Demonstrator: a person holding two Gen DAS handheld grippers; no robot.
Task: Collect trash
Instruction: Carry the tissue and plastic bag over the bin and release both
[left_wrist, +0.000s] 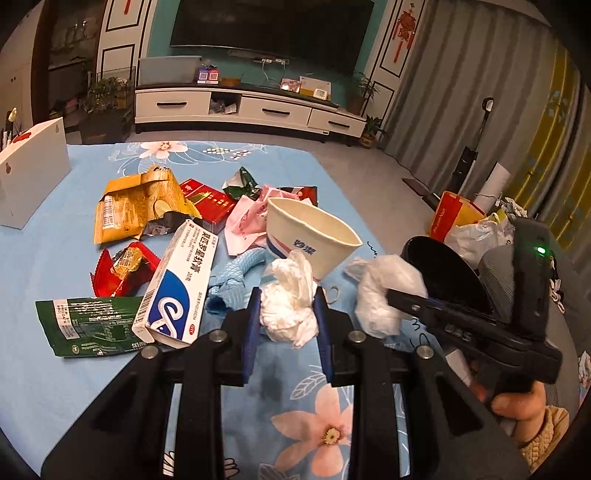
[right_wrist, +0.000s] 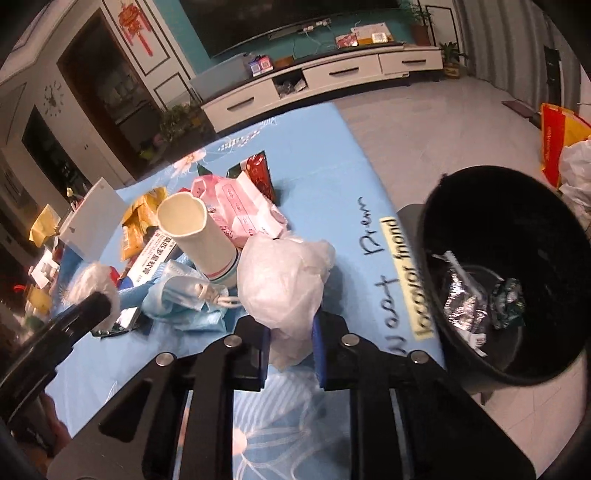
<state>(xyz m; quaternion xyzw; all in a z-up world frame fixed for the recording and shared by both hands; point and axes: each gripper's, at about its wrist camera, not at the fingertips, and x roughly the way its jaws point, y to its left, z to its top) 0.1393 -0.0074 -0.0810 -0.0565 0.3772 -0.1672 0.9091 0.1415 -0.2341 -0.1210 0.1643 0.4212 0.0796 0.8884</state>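
Note:
My left gripper (left_wrist: 287, 308) is shut on a crumpled white tissue (left_wrist: 290, 295), just above the blue flowered cloth (left_wrist: 74, 387). My right gripper (right_wrist: 291, 338) is shut on a crumpled clear plastic bag (right_wrist: 284, 280), which also shows in the left wrist view (left_wrist: 384, 291). A black trash bin (right_wrist: 517, 229) with wrappers inside stands just right of the table edge. More trash lies on the cloth: a paper cup (left_wrist: 314, 236), a white and blue medicine box (left_wrist: 177, 291), a blue face mask (right_wrist: 184, 295), a green packet (left_wrist: 85, 325), yellow (left_wrist: 136, 206) and red wrappers (left_wrist: 122, 269).
A white box (left_wrist: 33, 173) stands at the cloth's far left. A red and yellow bag (right_wrist: 554, 144) and a white plastic bag (right_wrist: 576, 173) sit on the floor beyond the bin. A TV cabinet (left_wrist: 251, 107) lines the far wall.

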